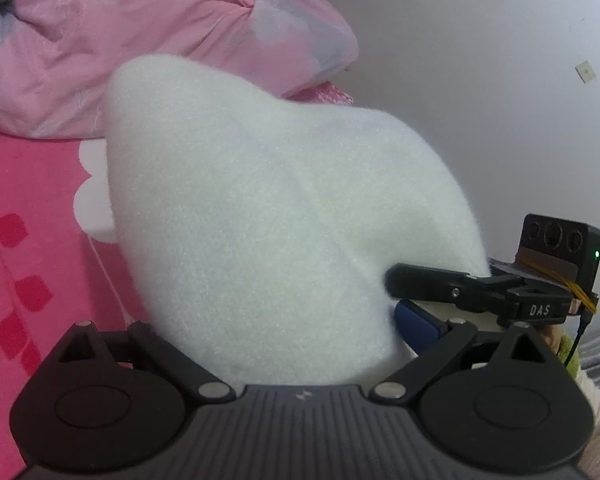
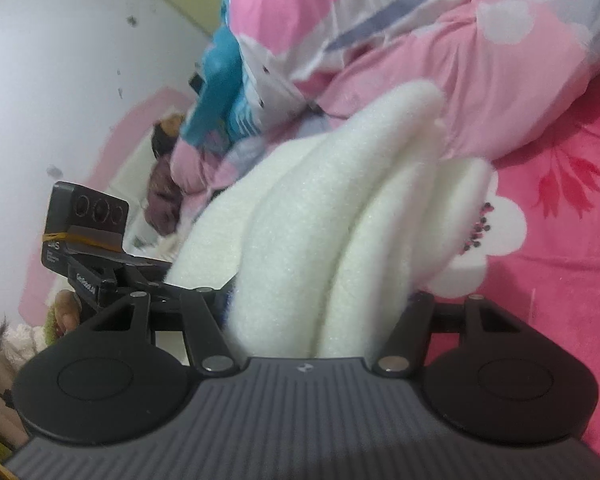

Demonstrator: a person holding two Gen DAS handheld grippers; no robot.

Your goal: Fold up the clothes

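The left tool (image 1: 276, 336) has a white fleecy garment (image 1: 268, 208) bunched between its two linkage arms. The cloth rises from the tool in a tall mound that fills the middle of the left wrist view and hides the fingertips, so whether the pads press on it cannot be told from this view.

In the right wrist view the right tool (image 2: 324, 320) has the same white garment (image 2: 340, 208) coming up from between its arms in several long folds. Its jaws stand about half open with the thick fleece between them; the fingertips are buried in the cloth, and the fabric hangs from the tool as if gripped.

The two tools are close together. From the left wrist view the right tool (image 1: 404, 280) shows at the garment's right edge, one black finger (image 1: 420, 276) lying against the fleece. From the right wrist view the left tool's body (image 2: 100, 264) sits just left of the cloth, with a hand (image 2: 66, 312) below it.

The garment is off the bed (image 2: 560, 280), whose pink flowered sheet lies beneath. A crumpled pink quilt (image 1: 100, 40) sits behind.
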